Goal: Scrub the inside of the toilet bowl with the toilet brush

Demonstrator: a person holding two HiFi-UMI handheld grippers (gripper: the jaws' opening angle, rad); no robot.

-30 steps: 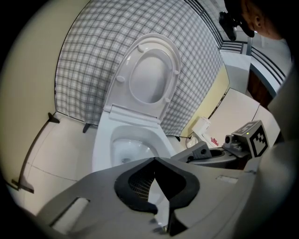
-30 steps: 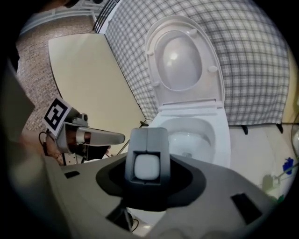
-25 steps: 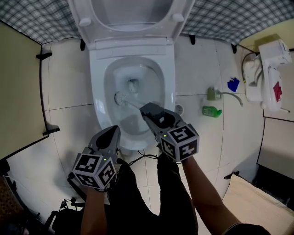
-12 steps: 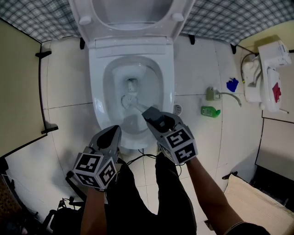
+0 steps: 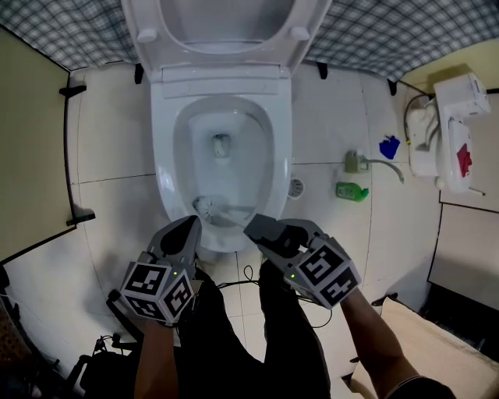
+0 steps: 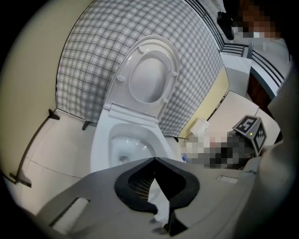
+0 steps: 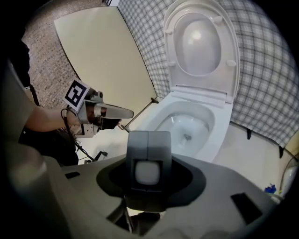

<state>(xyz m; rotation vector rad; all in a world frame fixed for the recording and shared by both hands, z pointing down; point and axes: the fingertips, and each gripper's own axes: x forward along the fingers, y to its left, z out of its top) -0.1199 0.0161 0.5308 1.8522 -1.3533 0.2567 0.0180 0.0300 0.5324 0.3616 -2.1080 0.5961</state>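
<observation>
The right gripper (image 5: 261,226) is pinching the toilet brush (image 5: 207,206) by its grey handle, which is filling that gripper's own view end-on and hiding the bristles. From above, the white head is lying just ahead of those jaws, apparently against the near wall of the toilet bowl (image 5: 166,156). The left gripper (image 6: 154,161) is hanging with its jaws pressed together on nothing, and the bowl's near rim is sitting just ahead of them. Well right of the right jaws, a green bottle (image 5: 351,191) is lying on white floor tiles (image 5: 117,148), its label too small to read. A checked covering (image 5: 374,35) is lining the wall beyond the raised lid (image 5: 222,23).
</observation>
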